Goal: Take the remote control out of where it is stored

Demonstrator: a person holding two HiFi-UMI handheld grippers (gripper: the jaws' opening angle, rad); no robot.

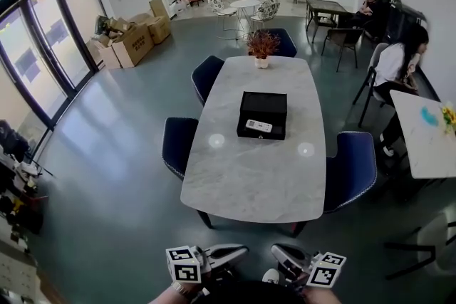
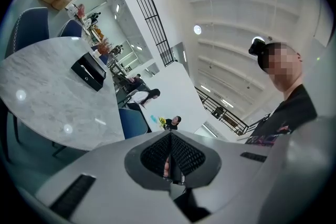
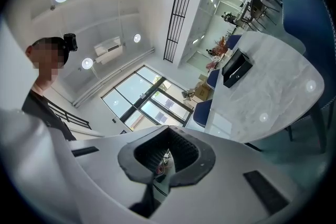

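Observation:
A white remote control (image 1: 258,127) lies at the near end of a black box (image 1: 263,107) in the middle of the marble table (image 1: 249,178). Both grippers are low in the head view, well short of the table's near edge. My left gripper (image 1: 239,250) and my right gripper (image 1: 279,253) point toward the table, jaws together and nothing between them. The left gripper view shows the shut gripper (image 2: 170,136) with the black box (image 2: 89,71) far off. In the right gripper view the gripper (image 3: 167,131) is likewise shut, the black box (image 3: 237,68) distant.
Blue chairs (image 1: 178,146) (image 1: 353,167) flank the table. A potted plant (image 1: 262,46) stands at its far end. A person (image 1: 399,64) sits at right by a white table (image 1: 420,146). Cardboard boxes (image 1: 132,39) pile at back left. Grey floor lies between me and the table.

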